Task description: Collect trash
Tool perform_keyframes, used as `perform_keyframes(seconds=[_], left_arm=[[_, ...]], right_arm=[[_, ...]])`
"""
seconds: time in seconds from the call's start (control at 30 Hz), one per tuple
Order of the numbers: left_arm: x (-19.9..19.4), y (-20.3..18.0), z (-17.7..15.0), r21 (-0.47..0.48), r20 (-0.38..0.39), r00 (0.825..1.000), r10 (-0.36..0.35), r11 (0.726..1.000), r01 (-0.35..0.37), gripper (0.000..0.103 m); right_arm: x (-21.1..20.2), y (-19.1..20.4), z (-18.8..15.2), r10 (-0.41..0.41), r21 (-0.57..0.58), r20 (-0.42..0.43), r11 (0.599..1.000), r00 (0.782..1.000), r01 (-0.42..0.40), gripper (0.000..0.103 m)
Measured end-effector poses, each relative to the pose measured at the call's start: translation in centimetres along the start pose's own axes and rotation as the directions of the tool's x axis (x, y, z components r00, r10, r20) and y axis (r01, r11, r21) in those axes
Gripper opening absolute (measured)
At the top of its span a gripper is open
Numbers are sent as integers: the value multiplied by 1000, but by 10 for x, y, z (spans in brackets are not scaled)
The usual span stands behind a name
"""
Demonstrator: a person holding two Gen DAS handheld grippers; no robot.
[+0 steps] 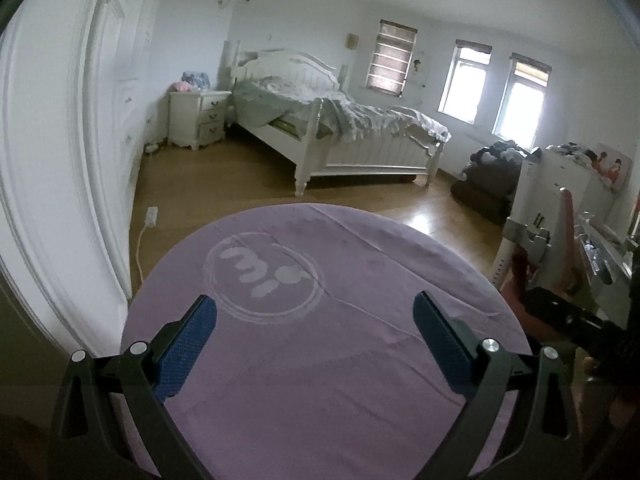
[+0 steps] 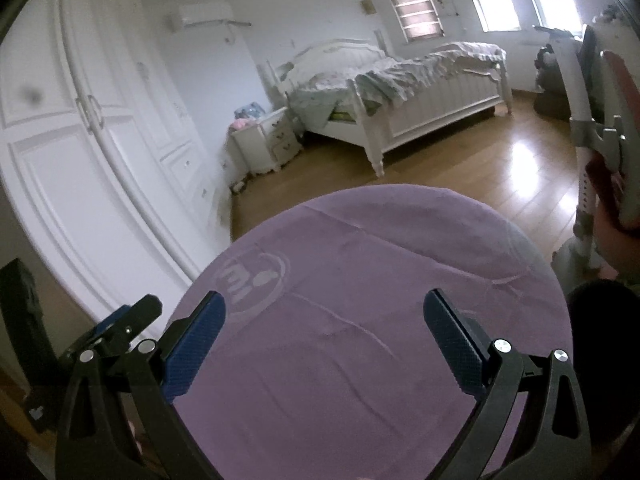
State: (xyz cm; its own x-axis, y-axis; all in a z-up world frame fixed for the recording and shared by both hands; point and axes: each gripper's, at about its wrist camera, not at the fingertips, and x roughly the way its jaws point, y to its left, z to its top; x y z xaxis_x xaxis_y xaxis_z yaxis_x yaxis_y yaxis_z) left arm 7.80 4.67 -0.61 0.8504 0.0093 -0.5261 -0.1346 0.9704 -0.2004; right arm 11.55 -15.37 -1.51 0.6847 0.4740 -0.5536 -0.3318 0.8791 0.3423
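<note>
No trash is showing up anywhere in either view, so can't say where it's sitting. Both claws are hanging over a round bench [image 1: 320,380] covered in a purple cloth [image 1: 360,280] with a pale round logo [image 1: 262,272]. Left claw [image 1: 314,318] is spread wide, gripping nothing; right claw [image 2: 324,314] is gaping empty too. Behind them a white bed [image 1: 340,136] with rumpled bedding is standing on the wood floor [image 1: 224,176], nightstand [image 1: 198,118] beside it, wardrobe [image 2: 100,120] along the wall.
</note>
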Motion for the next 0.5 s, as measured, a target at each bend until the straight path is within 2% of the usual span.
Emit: perform_keyframes(seconds=[0.5], left_arm=[[-9,-8,0,30,8,1000,-30,999,30,98]], right_arm=[[-5,-12,-6,-3,11,5,1000,1000,3,97]])
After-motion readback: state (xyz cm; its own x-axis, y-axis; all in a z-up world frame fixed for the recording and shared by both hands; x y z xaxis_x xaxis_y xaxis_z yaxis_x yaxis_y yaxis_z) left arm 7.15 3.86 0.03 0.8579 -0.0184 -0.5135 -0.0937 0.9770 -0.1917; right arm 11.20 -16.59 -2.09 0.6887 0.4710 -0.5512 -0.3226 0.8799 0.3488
